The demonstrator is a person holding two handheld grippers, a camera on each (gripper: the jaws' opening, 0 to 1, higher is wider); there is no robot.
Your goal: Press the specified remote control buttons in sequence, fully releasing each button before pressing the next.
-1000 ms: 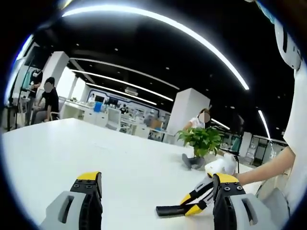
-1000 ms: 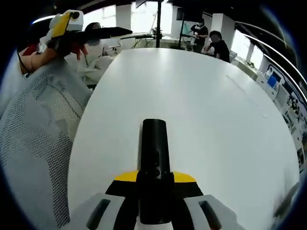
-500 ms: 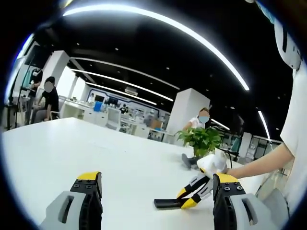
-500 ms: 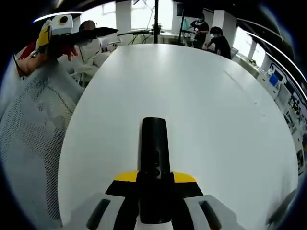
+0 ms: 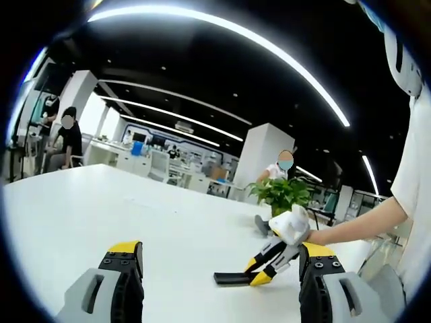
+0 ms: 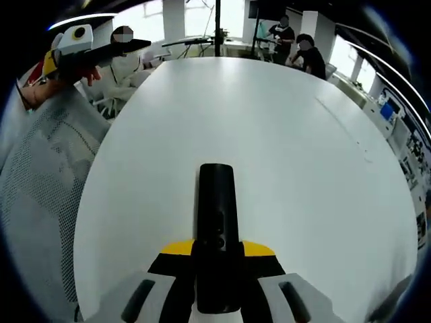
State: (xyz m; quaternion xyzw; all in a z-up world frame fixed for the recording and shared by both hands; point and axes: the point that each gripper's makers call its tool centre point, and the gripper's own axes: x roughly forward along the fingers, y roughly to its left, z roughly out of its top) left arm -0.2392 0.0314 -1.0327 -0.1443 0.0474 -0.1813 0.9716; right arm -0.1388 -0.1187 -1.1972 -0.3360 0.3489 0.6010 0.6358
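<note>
A big white table fills the room. A green plant sits on it.

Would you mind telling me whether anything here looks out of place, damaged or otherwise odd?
Nothing stands out. The slim black remote control sits straight and intact between the right gripper's jaws above the clean white table. The left gripper is open, and the green potted plant stands upright.

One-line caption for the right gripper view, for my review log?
Right tool shut on a black remote control above a white table, with the left tool raised at upper left.
</note>
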